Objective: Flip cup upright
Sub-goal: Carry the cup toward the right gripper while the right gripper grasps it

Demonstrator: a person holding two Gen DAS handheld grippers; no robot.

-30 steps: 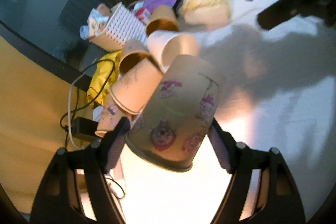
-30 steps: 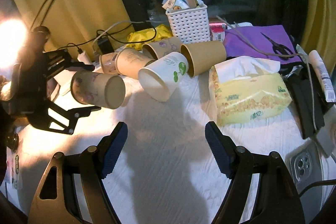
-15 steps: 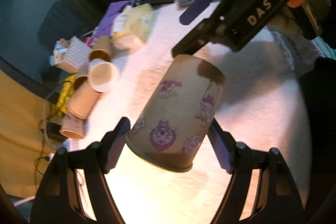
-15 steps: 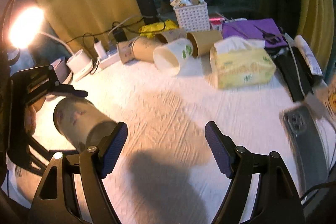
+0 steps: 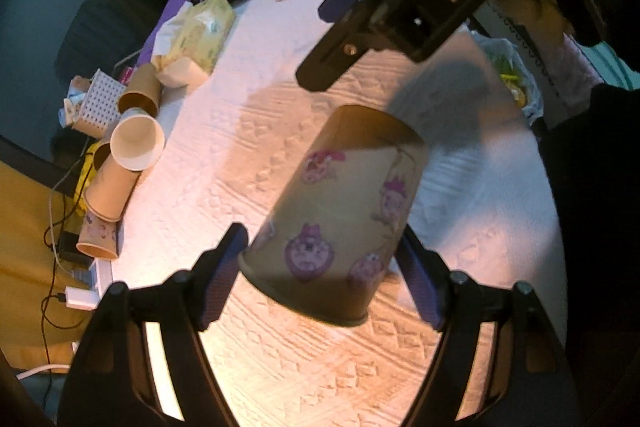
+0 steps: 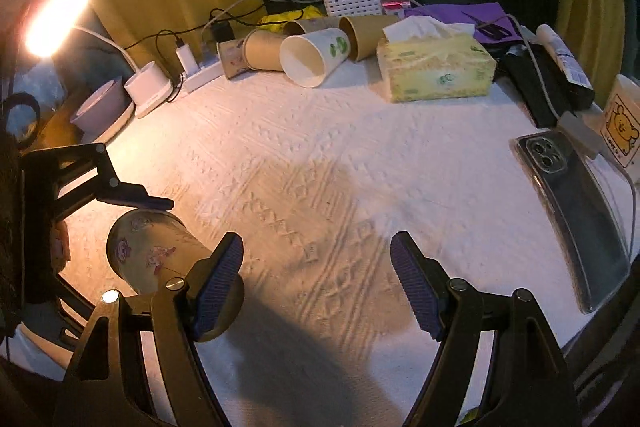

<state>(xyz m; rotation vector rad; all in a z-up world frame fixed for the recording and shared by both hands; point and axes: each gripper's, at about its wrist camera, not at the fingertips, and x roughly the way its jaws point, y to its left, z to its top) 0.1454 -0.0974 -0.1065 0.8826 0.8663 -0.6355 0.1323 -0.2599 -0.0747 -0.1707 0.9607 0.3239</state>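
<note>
The left gripper (image 5: 322,269) holds the printed paper cup (image 5: 340,211) clamped between its fingers, above the white table (image 6: 360,163) – the cup seems tilted, closed bottom toward the camera's far side. The right gripper (image 6: 316,283) hangs near, fingers apart – holding nothing.

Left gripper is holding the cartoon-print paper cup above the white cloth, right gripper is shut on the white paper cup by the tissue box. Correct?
Not quite. The right gripper is open and holds nothing, as the right wrist view shows; the white paper cup with the green print lies on its side among the other cups, far from its jaws. The rest stands: the left gripper holds the cartoon-print paper cup over the white textured cloth.
</note>
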